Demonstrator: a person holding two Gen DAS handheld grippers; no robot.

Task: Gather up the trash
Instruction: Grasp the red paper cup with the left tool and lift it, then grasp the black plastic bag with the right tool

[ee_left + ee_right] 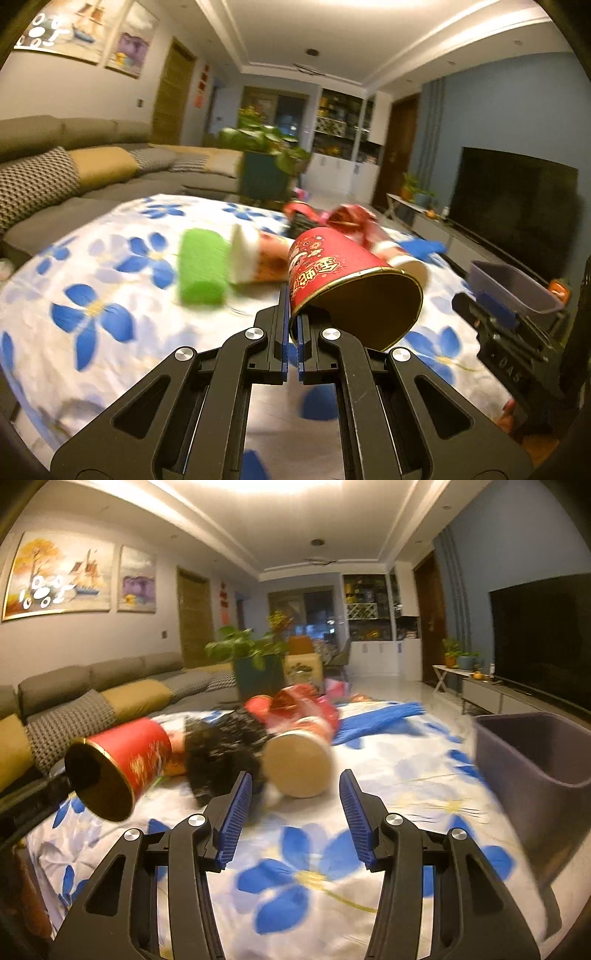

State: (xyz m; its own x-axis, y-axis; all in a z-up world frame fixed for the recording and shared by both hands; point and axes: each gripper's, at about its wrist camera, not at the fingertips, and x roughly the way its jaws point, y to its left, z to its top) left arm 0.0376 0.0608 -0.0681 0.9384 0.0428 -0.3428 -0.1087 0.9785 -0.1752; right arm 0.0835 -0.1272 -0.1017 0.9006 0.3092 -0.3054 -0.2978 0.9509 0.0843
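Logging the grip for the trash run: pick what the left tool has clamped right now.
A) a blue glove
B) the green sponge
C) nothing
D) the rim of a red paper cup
D: in the left wrist view the left tool is shut on the rim of the red paper cup, which hangs tilted over the floral tablecloth, while the green sponge lies apart on it.

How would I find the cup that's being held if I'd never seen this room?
Look at the table with the blue-flower cloth. Just above its near edge, the left gripper pinches the rim of a red cup. The other cups lie on the cloth, but this one hangs tilted in the air, its gold-edged open mouth facing the camera.
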